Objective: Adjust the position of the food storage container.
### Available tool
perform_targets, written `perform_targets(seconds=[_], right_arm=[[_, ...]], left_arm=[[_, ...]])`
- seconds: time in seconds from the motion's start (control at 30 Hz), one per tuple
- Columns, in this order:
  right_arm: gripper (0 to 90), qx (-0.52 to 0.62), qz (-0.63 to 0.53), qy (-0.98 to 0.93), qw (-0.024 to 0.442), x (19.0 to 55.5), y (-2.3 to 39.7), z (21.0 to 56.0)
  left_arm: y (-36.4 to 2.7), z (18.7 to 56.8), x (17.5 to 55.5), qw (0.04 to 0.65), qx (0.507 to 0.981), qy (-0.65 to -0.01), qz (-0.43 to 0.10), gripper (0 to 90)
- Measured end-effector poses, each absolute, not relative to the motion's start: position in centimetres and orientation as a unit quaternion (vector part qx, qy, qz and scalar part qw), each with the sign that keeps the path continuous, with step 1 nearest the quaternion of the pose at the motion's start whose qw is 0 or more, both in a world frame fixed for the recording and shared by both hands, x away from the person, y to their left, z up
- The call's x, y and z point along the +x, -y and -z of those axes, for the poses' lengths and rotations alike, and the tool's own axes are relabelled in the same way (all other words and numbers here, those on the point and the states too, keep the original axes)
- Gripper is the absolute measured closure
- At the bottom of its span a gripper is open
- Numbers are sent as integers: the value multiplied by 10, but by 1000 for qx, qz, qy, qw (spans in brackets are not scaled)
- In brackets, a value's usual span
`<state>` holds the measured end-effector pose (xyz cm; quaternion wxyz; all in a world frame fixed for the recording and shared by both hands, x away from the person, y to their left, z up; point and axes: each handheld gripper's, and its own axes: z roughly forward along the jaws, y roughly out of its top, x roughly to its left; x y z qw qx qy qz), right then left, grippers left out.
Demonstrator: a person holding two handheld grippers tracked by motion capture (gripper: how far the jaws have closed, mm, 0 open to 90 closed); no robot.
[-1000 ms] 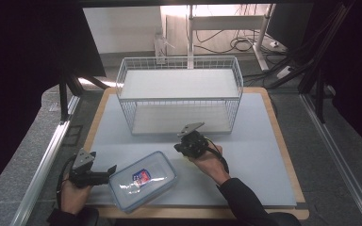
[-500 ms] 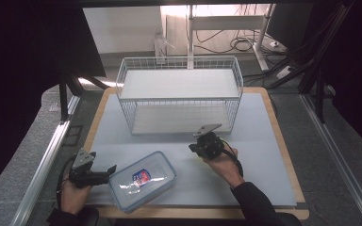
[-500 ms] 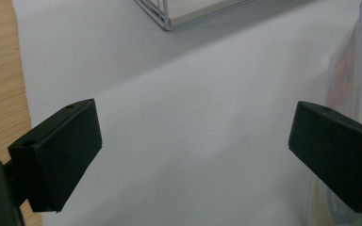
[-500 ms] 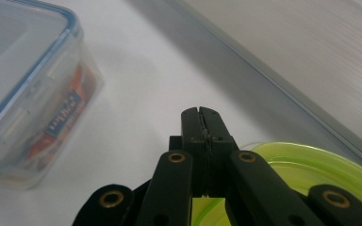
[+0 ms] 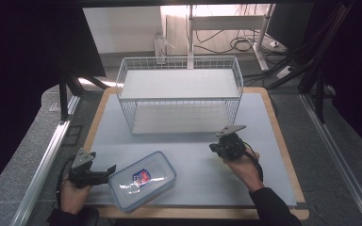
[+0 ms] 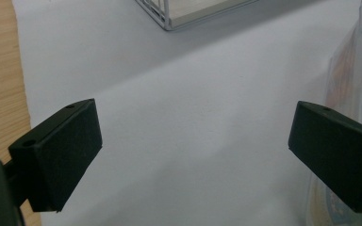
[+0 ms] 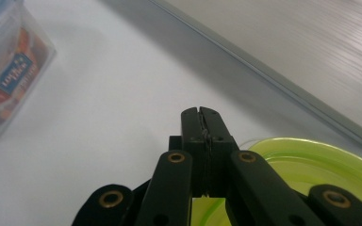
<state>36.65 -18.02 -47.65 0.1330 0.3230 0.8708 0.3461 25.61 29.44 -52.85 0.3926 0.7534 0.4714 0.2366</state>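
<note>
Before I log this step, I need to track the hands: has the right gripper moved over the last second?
Yes. The right gripper moved rightward along the front of the wire basket, toward its right corner.

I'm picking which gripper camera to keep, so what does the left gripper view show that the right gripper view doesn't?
Left gripper view: the left gripper with jaws wide apart, nothing between them, the wooden table edge and the wire basket's corner.

Right gripper view: the right gripper with jaws pressed together and a yellow-green ring-shaped thing under it.

Both: the pale mat and the clear plastic container at one side.
</note>
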Motion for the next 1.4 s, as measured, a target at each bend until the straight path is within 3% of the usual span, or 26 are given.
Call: perform_targets(seconds=[0.57, 0.8, 1.07, 1.17, 1.37, 1.4], right_arm=[[883, 382, -345, -844, 152, 352, 242, 473], [855, 388, -345, -840, 159, 347, 247, 473], [660, 375, -359, -837, 171, 339, 239, 471], [550, 367, -369, -836, 175, 335, 235, 469], [445, 359, -372, -836, 182, 330, 229, 469], [412, 357, -374, -837, 182, 328, 226, 469]], left_arm=[[-297, 527, 255, 394, 748, -481, -230, 46], [-297, 526, 254, 387, 750, -486, -228, 53], [-300, 522, 243, 376, 752, -499, -209, 58], [-304, 520, 236, 386, 747, -503, -200, 97], [-307, 516, 221, 417, 743, -492, -181, 188], [-307, 515, 215, 421, 745, -484, -181, 255]])
